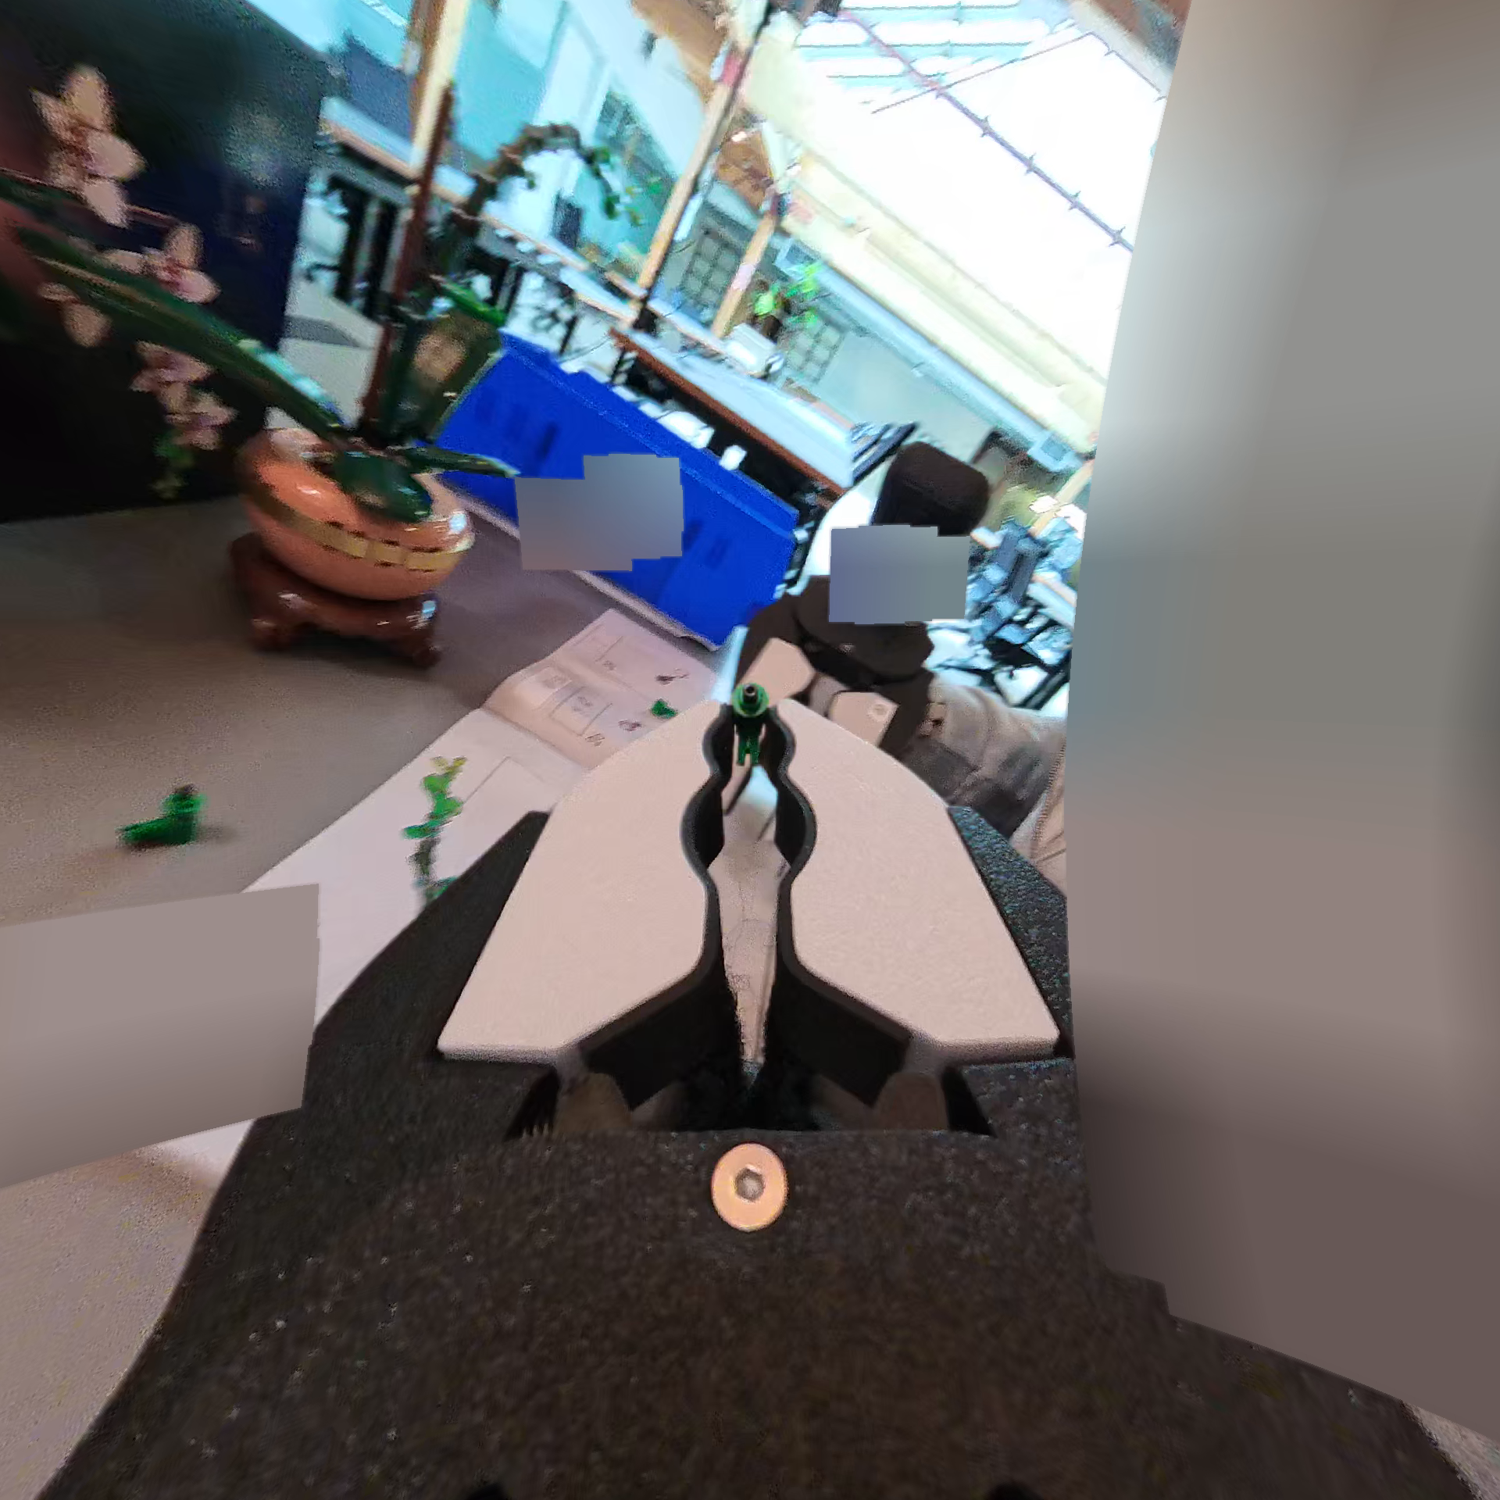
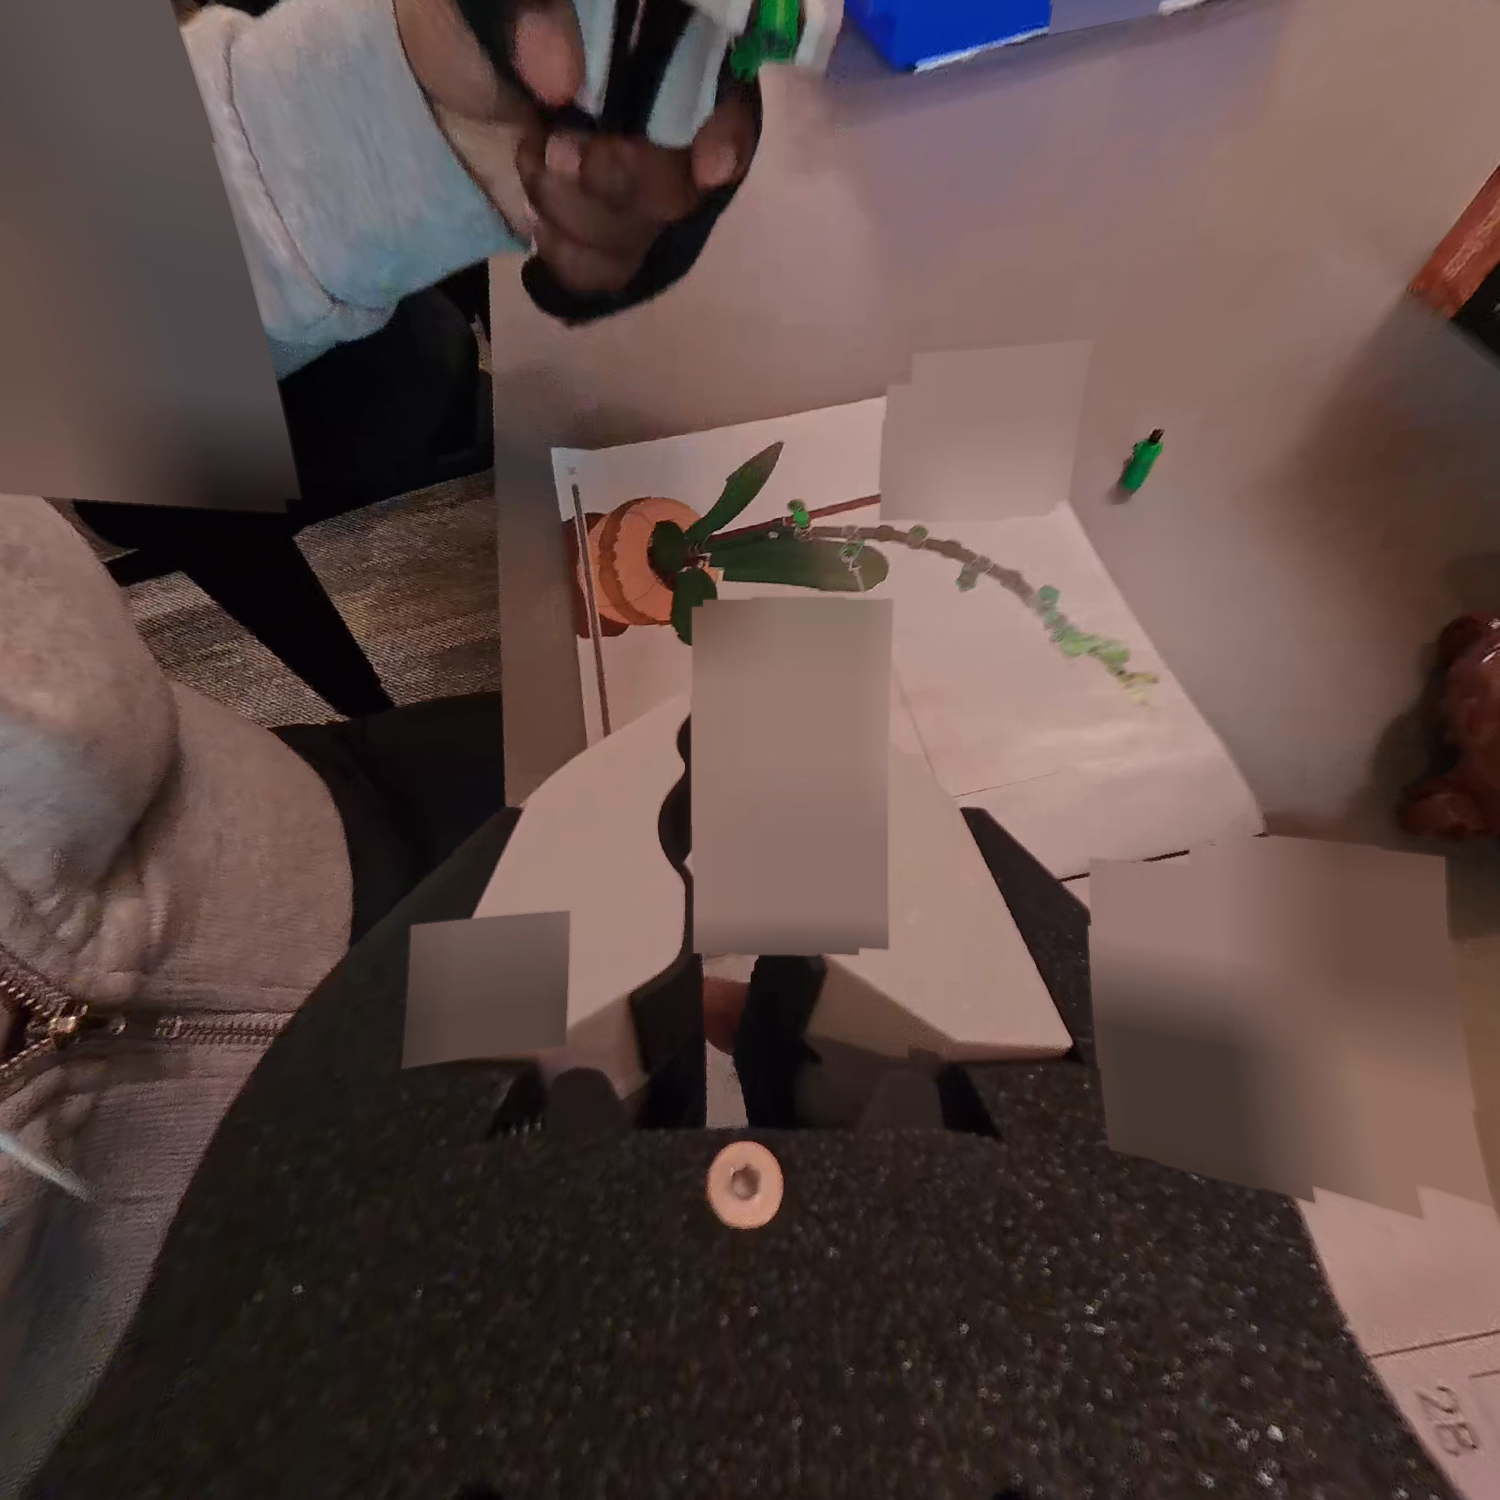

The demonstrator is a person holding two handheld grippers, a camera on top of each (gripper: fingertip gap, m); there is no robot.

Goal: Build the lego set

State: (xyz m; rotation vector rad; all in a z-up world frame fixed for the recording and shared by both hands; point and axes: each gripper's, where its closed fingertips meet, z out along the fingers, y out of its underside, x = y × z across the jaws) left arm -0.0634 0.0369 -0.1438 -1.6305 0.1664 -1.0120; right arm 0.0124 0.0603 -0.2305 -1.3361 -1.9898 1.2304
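Note:
My left gripper (image 1: 748, 722) is shut on a small green brick piece (image 1: 747, 714) that sticks up between its fingertips, held above the table. It also shows at the top of the right wrist view, in a hand, with the green piece (image 2: 767, 36) at its tip. My right gripper (image 2: 755, 730) hovers over an open instruction booklet (image 2: 1055, 730); a mosaic patch hides its fingertips. The booklet page shows an orange pot (image 2: 633, 568) with leaves and a long curved stem (image 2: 1015, 584). A loose green piece (image 2: 1140, 467) lies on the grey table (image 2: 1217, 243), and it also shows in the left wrist view (image 1: 166, 816).
A brick orchid in a pink pot (image 1: 349, 528) on a brown stand (image 1: 341, 617) sits at the back left. A blue bin (image 1: 730, 519) stands behind the booklet (image 1: 601, 682). A person in a grey sleeve (image 2: 341, 162) sits at the table edge; carpet (image 2: 406, 584) lies below.

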